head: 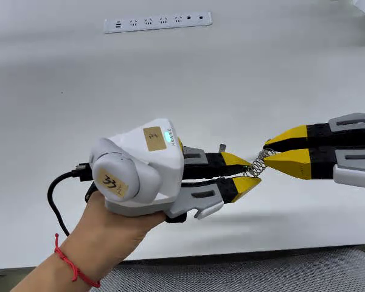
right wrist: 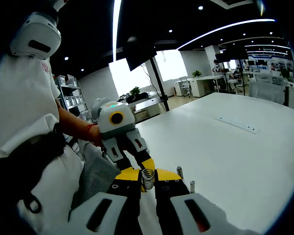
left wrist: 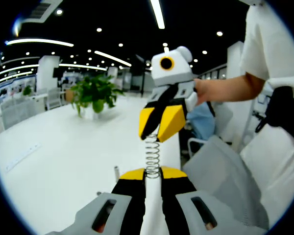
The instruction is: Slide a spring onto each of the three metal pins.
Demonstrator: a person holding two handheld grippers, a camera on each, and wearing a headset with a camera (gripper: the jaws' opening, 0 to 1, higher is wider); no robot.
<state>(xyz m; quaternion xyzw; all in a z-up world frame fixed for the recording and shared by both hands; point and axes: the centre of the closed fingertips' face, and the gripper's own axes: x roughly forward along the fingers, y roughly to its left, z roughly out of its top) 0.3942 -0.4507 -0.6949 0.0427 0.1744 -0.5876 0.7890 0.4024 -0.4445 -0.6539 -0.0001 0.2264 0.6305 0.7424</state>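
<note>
Yellow jaw tips of the left gripper (head: 253, 171) are drawn narrow and pinch one end of a spring (head: 257, 163). The right gripper (head: 266, 152) meets it head-on from the opposite side, tips nearly together, clamped on the spring's other end. The spring bridges the short gap between the two sets of tips and is held in the air above the white table (head: 243, 79). In the head view its coils run at a slant with a slight bend.

In the right gripper view, a metal pin (right wrist: 180, 171) stands upright on the table just to the right of that gripper's jaws. A second pin (right wrist: 191, 186) stands beside the first, nearer the gripper body. Neither pin touches the spring or either gripper.

A hand (head: 109, 225) grips the white body of the left gripper from below, with a red cord (head: 73, 264) around the wrist. A black cable (head: 58, 194) leaves the rear of that gripper. A power strip (head: 158, 22) lies flat on the table, well beyond both grippers.
</note>
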